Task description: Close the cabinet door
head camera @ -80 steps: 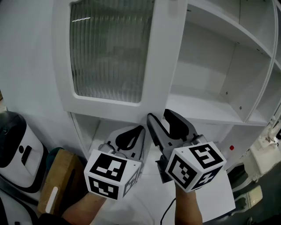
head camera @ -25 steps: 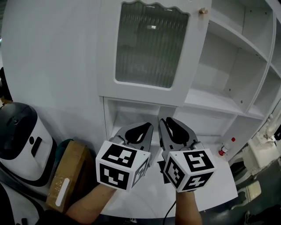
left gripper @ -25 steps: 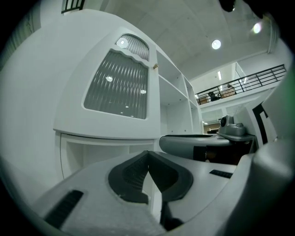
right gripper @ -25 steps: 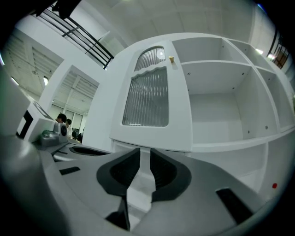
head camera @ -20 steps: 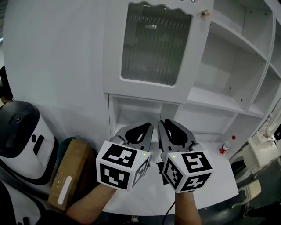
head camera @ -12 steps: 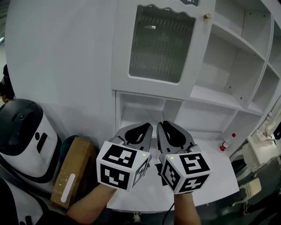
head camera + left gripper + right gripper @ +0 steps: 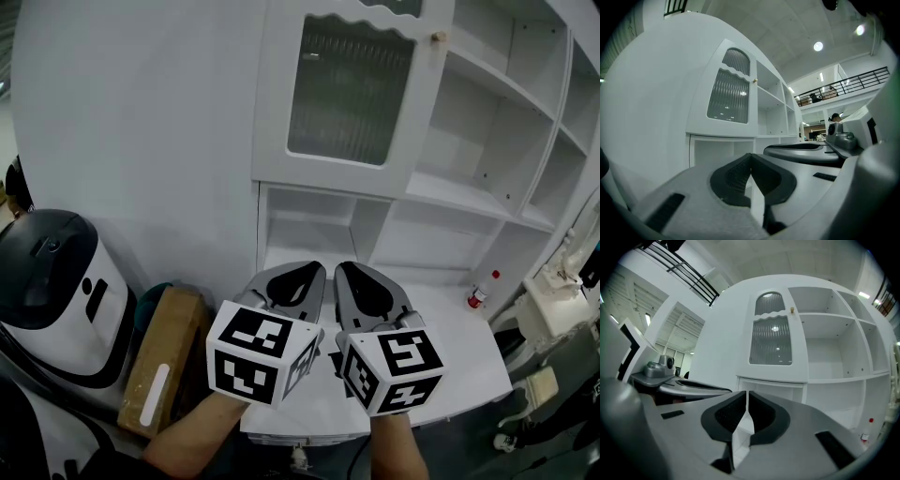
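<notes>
The white cabinet door point(image 7: 352, 94) with its ribbed glass pane lies flat against the cabinet front, its small knob point(image 7: 437, 37) at the upper right corner. It also shows in the left gripper view point(image 7: 729, 96) and the right gripper view point(image 7: 771, 341). Both grippers hover side by side over the low table, well back from the door and touching nothing. My left gripper point(image 7: 302, 268) point(image 7: 750, 154) is shut and empty. My right gripper point(image 7: 352, 268) point(image 7: 746, 392) is closing, only a thin slit left between its pads, with nothing between them.
Open white shelves point(image 7: 487, 141) fill the cabinet to the door's right, with low cubbies point(image 7: 309, 225) beneath. A white table top point(image 7: 450, 347) carries a small red-capped bottle point(image 7: 479, 295). A white and black appliance point(image 7: 52, 281) and a cardboard box point(image 7: 164, 361) stand at the left.
Both grippers and the head have drawn back from the cabinet, so the door looks smaller and farther off. The right gripper's jaws have narrowed. The door has stayed flat against the cabinet.
</notes>
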A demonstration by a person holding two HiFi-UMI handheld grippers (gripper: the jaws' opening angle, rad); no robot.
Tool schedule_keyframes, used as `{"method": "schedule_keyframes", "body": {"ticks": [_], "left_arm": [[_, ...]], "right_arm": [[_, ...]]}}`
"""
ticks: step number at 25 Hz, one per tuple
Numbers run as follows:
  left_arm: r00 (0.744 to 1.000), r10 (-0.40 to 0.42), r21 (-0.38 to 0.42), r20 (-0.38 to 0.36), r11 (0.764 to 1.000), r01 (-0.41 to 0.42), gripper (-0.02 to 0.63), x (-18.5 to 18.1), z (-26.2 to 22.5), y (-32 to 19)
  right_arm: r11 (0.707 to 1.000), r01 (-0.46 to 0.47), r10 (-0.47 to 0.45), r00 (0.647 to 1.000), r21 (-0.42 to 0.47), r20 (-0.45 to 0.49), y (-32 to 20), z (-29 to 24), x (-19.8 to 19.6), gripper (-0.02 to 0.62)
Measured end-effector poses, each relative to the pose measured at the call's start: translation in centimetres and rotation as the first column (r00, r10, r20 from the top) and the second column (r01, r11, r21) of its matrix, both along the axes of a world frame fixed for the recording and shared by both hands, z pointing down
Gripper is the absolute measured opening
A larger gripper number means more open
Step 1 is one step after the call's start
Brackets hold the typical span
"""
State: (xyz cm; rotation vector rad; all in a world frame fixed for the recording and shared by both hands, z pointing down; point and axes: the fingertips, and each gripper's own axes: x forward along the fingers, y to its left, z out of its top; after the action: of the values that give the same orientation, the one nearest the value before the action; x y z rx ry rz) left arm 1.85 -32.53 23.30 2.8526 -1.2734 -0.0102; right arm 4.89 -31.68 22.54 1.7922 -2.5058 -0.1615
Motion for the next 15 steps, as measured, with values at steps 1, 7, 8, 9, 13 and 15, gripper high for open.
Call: {"method": "schedule_keyframes", "body": {"ticks": [1, 7, 8, 9, 13, 15], "left_arm": [[1.0, 0.003, 0.001, 0.001, 1.0, -0.003, 0.012, -0.1, 0.0, 0.3], [1.0, 0.019, 0.0, 0.003, 1.0, -0.019, 0.012, -0.3, 0.3, 1.6], [1.0, 0.021, 0.0, 0.003, 1.0, -0.021, 0.012, -0.3, 0.3, 1.7], [1.0, 0.024, -0.001, 0.004, 1.0, -0.023, 0.012, -0.3, 0.4, 1.9], [1.0, 0.029, 0.001, 0.003, 1.0, -0.029, 0.012, -0.1, 0.5, 2.4], [1.0, 0.031, 0.0, 0.003, 1.0, -0.031, 0.012, -0.1, 0.6, 2.5]], "right_arm": [[1.0, -0.002, 0.002, 1.0, -0.001, -0.001, 0.3, 0.1, -0.2, 0.031], [1.0, -0.012, 0.012, 1.0, -0.007, -0.007, 1.7, 0.7, -0.7, 0.031], [1.0, -0.013, 0.013, 1.0, -0.006, -0.008, 1.9, 0.7, -0.8, 0.031], [1.0, -0.015, 0.015, 1.0, -0.007, -0.009, 2.0, 0.7, -0.8, 0.031], [1.0, -0.019, 0.019, 1.0, -0.009, -0.01, 2.5, 0.9, -0.6, 0.031], [1.0, -0.02, 0.02, 1.0, -0.013, -0.01, 2.7, 1.0, -0.6, 0.031]]}}
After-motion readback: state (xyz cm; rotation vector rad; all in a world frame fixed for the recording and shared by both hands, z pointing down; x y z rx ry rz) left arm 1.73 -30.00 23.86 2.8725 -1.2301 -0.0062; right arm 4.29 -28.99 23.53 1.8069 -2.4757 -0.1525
